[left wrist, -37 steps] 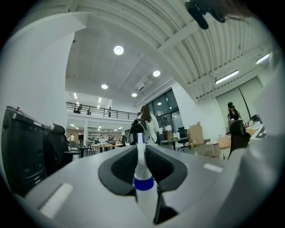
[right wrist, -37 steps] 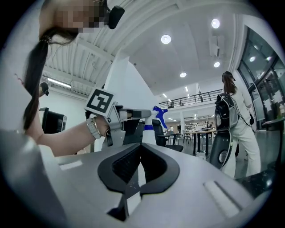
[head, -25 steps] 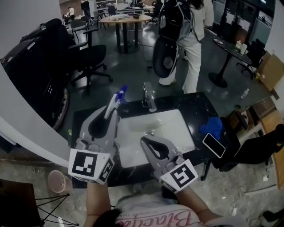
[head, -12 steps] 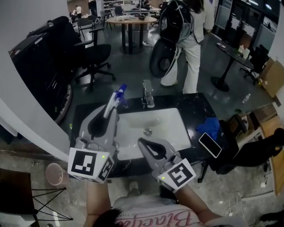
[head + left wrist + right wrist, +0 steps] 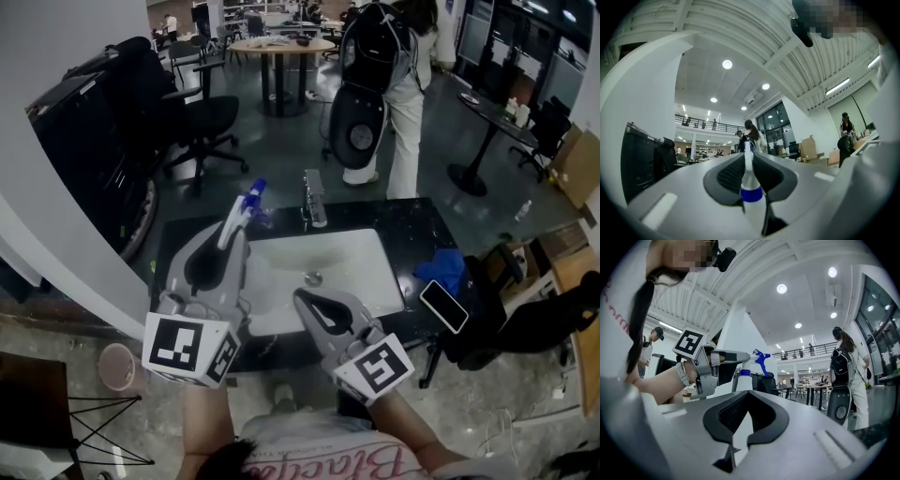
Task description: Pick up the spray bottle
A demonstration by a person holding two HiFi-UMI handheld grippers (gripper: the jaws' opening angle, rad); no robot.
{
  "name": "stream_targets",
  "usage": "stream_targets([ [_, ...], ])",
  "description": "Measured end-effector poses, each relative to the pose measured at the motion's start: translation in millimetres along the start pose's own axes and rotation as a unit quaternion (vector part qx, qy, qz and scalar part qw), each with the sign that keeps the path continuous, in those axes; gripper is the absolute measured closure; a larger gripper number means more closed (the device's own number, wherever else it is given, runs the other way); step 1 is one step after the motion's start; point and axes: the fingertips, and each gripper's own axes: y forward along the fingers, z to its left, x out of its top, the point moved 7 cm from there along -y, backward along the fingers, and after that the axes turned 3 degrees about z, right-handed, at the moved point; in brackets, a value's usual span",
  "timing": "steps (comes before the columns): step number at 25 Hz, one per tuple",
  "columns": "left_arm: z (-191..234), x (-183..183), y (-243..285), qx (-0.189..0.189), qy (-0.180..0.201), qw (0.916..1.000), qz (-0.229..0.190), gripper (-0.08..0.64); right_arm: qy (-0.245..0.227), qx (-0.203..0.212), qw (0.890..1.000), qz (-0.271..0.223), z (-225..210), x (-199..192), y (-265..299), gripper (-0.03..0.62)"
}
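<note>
The spray bottle is white with a blue trigger head. It is held up above the left side of the counter, its nozzle pointing away from me. My left gripper is shut on its body. In the left gripper view the bottle's neck and blue collar stand upright between the pads of the left gripper. My right gripper hovers over the near edge of the white sink, shut and holding nothing. The right gripper view shows the left gripper holding the bottle beyond the right gripper.
A faucet stands behind the sink on the black counter. A blue cloth and a phone lie at the counter's right. A person with a backpack stands beyond. An office chair is at back left, a pink bucket on the floor.
Both grippers have drawn slightly back from the sink, so the drain now shows. The bottle stays gripped in the left gripper. The person behind has shifted a little.
</note>
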Motion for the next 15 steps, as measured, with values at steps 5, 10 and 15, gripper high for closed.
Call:
stream_targets([
  [5,2.3,1.1,1.5,0.000,0.000,1.0000,-0.001,0.500,0.000,-0.002,1.000,0.000,-1.5,0.4,2.1,0.592],
  [10,1.9,1.2,2.3,0.002,0.002,1.0000,-0.001,0.500,0.003,0.003,1.000,-0.002,-1.4,-0.6,3.5,0.592],
  [15,0.3,1.7,1.6,0.001,0.002,1.0000,0.001,0.500,0.004,0.004,1.000,-0.003,-0.6,0.7,3.1,0.592],
])
